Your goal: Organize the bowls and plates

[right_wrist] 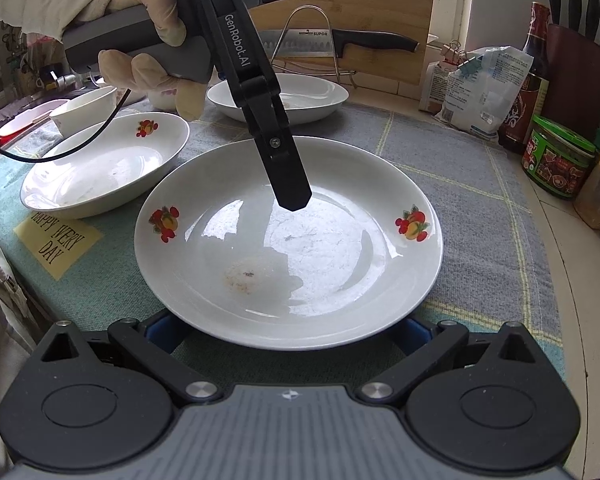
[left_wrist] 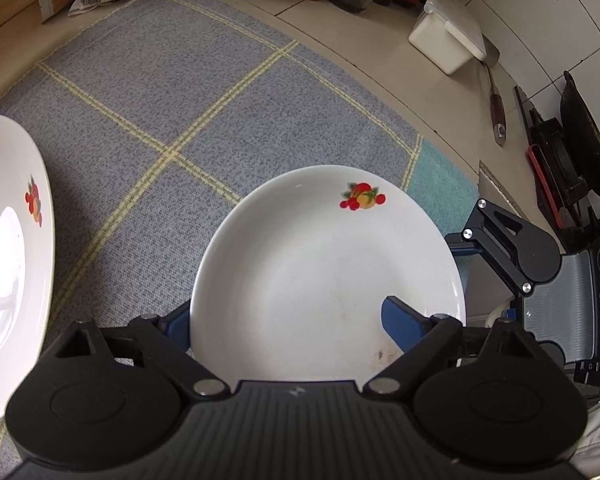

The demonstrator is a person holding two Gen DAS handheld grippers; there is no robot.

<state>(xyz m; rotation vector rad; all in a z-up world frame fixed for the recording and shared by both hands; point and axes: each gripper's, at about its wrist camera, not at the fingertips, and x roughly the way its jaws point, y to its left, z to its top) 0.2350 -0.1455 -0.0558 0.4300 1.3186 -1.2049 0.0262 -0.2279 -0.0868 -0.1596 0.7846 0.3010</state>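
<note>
White china fills both views as we work over a checked cloth: the fruit-printed plate lies between our left gripper's spread jaws, one blue pad inside its rim, one outside, not visibly pressing. Our right gripper straddles the near rim, jaws apart. Beyond them sits a second plate.

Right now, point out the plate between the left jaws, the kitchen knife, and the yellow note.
plate (left_wrist: pixel 300 264), left wrist view, bare centre.
kitchen knife (right_wrist: pixel 300 42), right wrist view, blade.
yellow note (right_wrist: pixel 58 242), right wrist view, lettered middle.
</note>
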